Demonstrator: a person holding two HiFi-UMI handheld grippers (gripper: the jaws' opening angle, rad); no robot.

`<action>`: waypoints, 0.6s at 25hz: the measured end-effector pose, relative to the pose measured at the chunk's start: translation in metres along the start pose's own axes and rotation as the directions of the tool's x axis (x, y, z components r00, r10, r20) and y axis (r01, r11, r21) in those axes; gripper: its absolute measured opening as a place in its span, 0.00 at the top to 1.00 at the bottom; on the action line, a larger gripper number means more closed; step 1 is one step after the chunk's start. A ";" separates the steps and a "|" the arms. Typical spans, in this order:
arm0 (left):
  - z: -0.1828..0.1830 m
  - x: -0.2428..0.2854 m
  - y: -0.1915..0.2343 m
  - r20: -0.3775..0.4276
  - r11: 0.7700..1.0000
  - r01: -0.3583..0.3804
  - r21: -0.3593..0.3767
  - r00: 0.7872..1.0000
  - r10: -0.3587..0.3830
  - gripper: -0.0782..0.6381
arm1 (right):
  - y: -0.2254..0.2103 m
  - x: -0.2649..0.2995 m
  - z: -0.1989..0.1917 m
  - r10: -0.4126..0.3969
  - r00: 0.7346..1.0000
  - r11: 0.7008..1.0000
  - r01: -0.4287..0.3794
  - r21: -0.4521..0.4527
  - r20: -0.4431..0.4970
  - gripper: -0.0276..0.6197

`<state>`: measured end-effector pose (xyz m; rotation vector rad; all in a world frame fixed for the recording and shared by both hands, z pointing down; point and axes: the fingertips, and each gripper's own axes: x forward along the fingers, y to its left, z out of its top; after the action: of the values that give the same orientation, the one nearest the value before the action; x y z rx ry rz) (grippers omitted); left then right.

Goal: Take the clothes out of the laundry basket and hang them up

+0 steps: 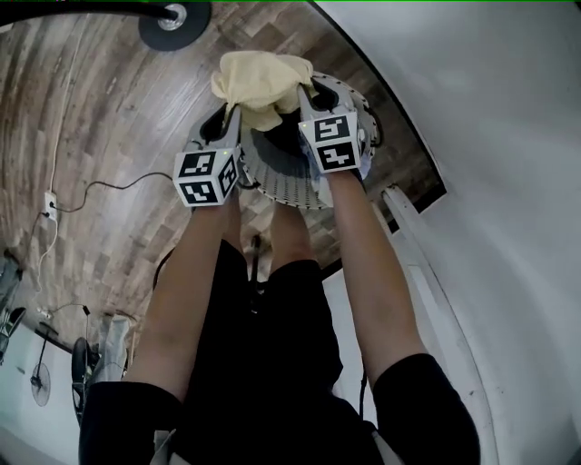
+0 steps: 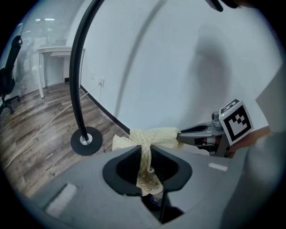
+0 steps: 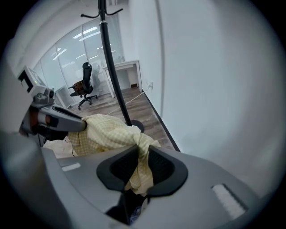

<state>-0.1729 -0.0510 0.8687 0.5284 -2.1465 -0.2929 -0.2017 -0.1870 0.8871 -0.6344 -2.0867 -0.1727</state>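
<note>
A pale yellow checked garment [image 1: 263,84] hangs bunched between my two grippers, above the round white laundry basket [image 1: 292,186]. My left gripper [image 1: 232,114] is shut on the cloth's left end, and my right gripper [image 1: 305,96] is shut on its right end. In the left gripper view the garment [image 2: 151,136] runs from between my jaws [image 2: 145,162] across to the right gripper's fingertips [image 2: 184,133]. In the right gripper view the fabric [image 3: 105,131] is pinched between my jaws [image 3: 140,163] and stretches left to the other gripper [image 3: 67,123].
A black coat stand has its round base [image 1: 174,20] on the wood floor just beyond the basket, and its pole [image 3: 113,75] rises beside the white wall [image 1: 490,109]. A cable [image 1: 100,186] lies on the floor at left. A desk [image 2: 52,51] and office chair [image 3: 86,85] stand farther off.
</note>
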 end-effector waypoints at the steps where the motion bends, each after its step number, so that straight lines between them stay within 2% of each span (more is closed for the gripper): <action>1: 0.013 -0.013 -0.005 0.015 1.000 0.013 0.021 1.000 -0.013 0.80 | 0.002 -0.015 0.009 -0.006 1.000 1.000 0.006 0.010 0.021 0.84; 5: 0.074 -0.067 -0.031 0.075 0.989 0.075 0.128 0.994 -0.085 0.80 | 0.011 -0.081 0.054 -0.044 0.991 0.999 0.040 0.029 0.125 0.84; 8: 0.119 -0.114 -0.046 0.128 0.975 0.123 0.182 0.981 -0.148 0.81 | 0.025 -0.131 0.091 -0.071 0.978 0.997 0.065 0.033 0.194 0.84; 15: 0.216 -0.233 -0.086 0.261 0.921 0.198 0.336 0.920 -0.293 0.81 | 0.069 -0.254 0.183 -0.128 0.909 0.991 0.135 0.010 0.396 0.84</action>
<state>-0.2042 -0.0135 0.5434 0.9961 -2.4453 -0.1926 -0.1898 -0.1577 0.5682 -0.5738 -2.5253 -0.1470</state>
